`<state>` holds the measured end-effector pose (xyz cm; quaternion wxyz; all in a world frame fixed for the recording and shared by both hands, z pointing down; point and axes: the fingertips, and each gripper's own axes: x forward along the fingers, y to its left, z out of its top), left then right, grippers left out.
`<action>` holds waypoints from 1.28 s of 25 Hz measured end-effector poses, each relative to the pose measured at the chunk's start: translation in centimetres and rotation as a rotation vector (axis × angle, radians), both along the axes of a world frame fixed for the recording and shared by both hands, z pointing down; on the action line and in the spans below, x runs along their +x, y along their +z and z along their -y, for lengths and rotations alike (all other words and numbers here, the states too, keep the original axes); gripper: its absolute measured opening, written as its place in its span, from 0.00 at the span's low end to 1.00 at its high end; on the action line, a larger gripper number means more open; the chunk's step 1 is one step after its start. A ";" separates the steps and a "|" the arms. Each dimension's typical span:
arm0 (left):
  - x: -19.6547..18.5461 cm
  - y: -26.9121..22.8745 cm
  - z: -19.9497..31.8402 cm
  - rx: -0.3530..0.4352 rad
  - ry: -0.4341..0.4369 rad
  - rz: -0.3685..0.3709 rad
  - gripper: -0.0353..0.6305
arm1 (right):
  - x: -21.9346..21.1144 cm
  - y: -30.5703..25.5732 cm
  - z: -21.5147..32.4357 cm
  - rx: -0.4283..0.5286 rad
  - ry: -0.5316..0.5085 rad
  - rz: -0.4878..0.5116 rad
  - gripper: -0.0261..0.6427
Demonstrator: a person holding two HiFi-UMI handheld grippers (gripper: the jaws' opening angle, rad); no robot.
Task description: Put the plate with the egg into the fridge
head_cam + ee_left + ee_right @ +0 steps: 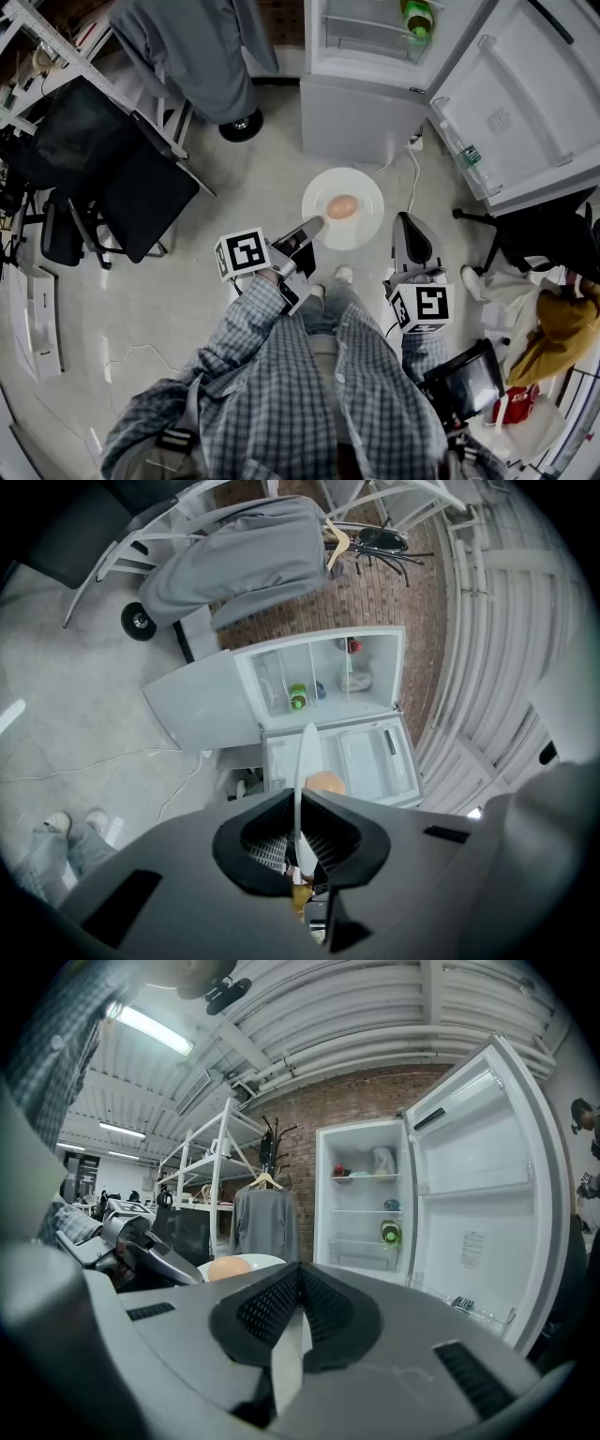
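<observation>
My left hand-held gripper is squeezing the rim of the white plate. Its two jaws are pressing on the plate's near edge, one from each side. The plate is sticking out in front of this hand-held gripper, up in the air over the floor, and it is lying flat. The egg is sitting in the middle of the plate, just past the jaws.

My right hand-held gripper is hanging just beside the plate, on its right side, with a small gap between them. Its jaws are pressing together and nothing is sitting between them.

Farther out, ahead of both hand-held grippers, the fridge is standing with its door swung open to the right. A green bottle is standing on a shelf inside. Off to the left of my left hand-held gripper a black chair is standing on the floor. A grey garment is hanging farther ahead, left of the fridge.
</observation>
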<state>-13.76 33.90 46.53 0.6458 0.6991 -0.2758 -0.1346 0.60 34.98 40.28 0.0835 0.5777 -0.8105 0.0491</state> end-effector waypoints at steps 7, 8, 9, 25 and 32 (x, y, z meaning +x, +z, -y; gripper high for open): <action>0.7 0.0 1.3 0.003 -0.004 0.004 0.09 | 1.0 0.4 1.6 -0.001 0.008 0.010 0.05; 0.8 0.1 1.6 0.002 -0.007 0.004 0.09 | 1.1 0.5 2.0 0.000 0.004 0.010 0.05; 0.9 0.2 2.0 0.000 -0.011 0.004 0.09 | 1.3 0.6 2.5 0.001 0.000 0.010 0.05; 5.8 0.5 10.9 -0.010 -0.057 -0.009 0.09 | 6.6 -0.2 12.9 0.011 -0.051 -0.015 0.05; 7.4 0.5 15.1 -0.018 -0.085 0.004 0.09 | 8.1 0.2 17.0 0.000 -0.080 -0.012 0.05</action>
